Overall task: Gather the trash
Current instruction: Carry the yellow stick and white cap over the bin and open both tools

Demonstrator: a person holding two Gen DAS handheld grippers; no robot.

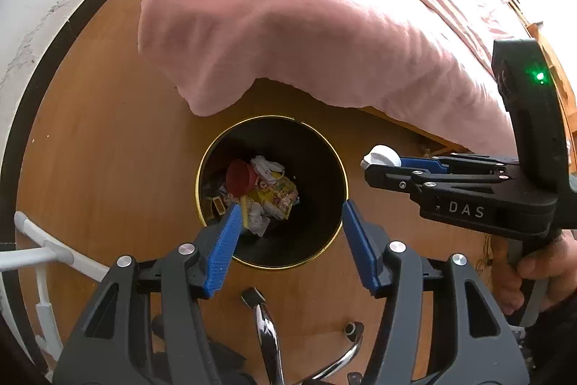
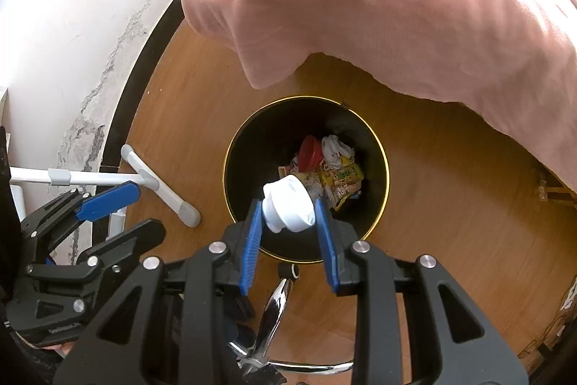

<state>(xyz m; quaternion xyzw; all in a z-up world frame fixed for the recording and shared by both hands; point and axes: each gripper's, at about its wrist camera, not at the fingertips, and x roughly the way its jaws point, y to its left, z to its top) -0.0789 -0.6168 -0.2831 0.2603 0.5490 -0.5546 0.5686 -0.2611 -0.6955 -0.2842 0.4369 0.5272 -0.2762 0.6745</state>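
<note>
Right wrist view shows the right gripper [image 2: 288, 222] pinching a white ribbed plastic cap [image 2: 286, 204] above the round black bin with a gold rim [image 2: 230, 168], so its drop remains. Left gripper [image 1: 288, 240] is spread and empty over that bin, where a red plastic funnel [image 1: 239, 177], crumpled paper and a glossy yellow wrapper [image 1: 279, 195] already lie.

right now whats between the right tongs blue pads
A white plastic cap, pinched between the right tongs above the open black bin. The right wrist view shows it best.
</note>
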